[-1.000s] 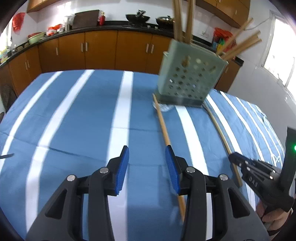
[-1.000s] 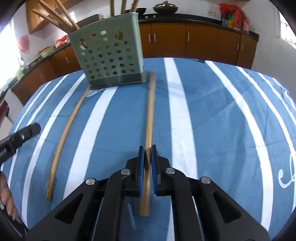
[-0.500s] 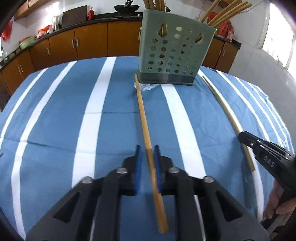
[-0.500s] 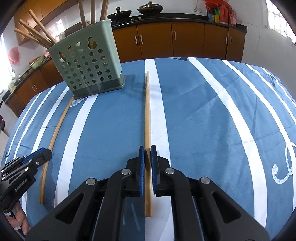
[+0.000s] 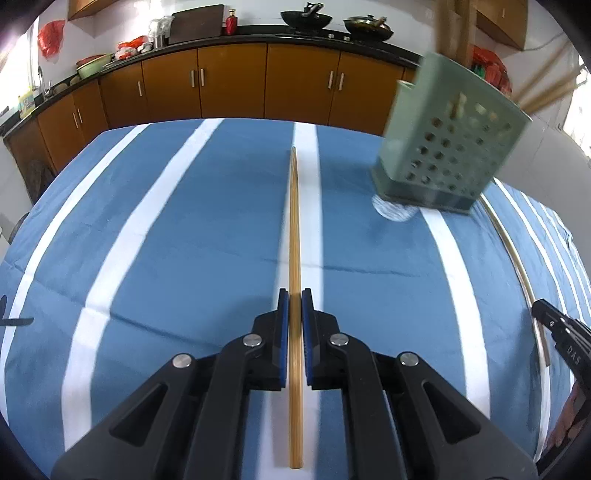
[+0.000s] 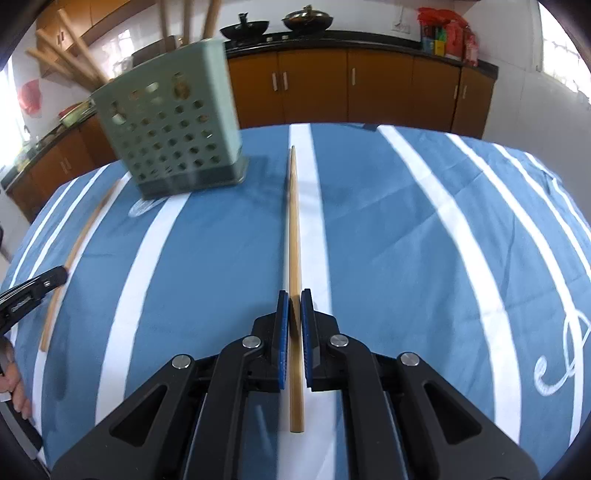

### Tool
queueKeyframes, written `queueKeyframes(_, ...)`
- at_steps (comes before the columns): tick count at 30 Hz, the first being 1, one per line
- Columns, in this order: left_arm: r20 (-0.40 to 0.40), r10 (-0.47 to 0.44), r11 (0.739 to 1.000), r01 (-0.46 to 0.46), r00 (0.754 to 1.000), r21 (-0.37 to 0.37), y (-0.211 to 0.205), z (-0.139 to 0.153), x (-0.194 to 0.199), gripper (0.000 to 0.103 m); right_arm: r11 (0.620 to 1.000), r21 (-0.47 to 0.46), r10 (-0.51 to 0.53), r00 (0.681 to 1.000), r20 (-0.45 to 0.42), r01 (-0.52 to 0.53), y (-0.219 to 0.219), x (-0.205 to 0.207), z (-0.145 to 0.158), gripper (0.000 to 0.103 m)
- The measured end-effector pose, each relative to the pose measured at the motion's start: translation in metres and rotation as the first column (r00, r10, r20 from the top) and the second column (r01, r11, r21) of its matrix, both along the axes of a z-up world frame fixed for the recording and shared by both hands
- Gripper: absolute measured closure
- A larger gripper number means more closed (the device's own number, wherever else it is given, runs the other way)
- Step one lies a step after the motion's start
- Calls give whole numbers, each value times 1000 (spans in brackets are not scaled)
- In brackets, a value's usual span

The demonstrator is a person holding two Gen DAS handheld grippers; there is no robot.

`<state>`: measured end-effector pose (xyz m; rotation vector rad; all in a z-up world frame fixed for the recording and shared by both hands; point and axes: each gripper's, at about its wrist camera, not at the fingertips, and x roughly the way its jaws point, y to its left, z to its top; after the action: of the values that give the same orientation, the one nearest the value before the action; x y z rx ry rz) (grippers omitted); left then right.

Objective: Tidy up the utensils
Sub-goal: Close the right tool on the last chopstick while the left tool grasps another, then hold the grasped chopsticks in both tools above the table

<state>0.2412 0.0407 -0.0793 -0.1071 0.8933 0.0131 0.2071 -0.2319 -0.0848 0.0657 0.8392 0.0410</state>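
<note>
Left hand-held gripper [image 5: 295, 299] closed on chopstick [image 5: 294, 229]; holder [image 5: 447, 147] holds chopsticks.

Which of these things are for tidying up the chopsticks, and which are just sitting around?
For the job:
- left tongs, shut on one chopstick
- right tongs, shut on another chopstick
- green holder with sticks standing in it

Just sitting around:
- woks on the counter
- red bags
- striped tablecloth

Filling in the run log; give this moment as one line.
left gripper: shut on chopstick | right gripper: shut on second chopstick | utensil holder: on striped tablecloth
</note>
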Motion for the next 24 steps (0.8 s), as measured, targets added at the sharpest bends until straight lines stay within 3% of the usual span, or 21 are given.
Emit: queueKeyframes(24, 11, -9, 998, 10, 1000, -69, 16, -1, 3, 93, 1000, -8, -24, 1000, -15, 24, -6, 17, -1, 95)
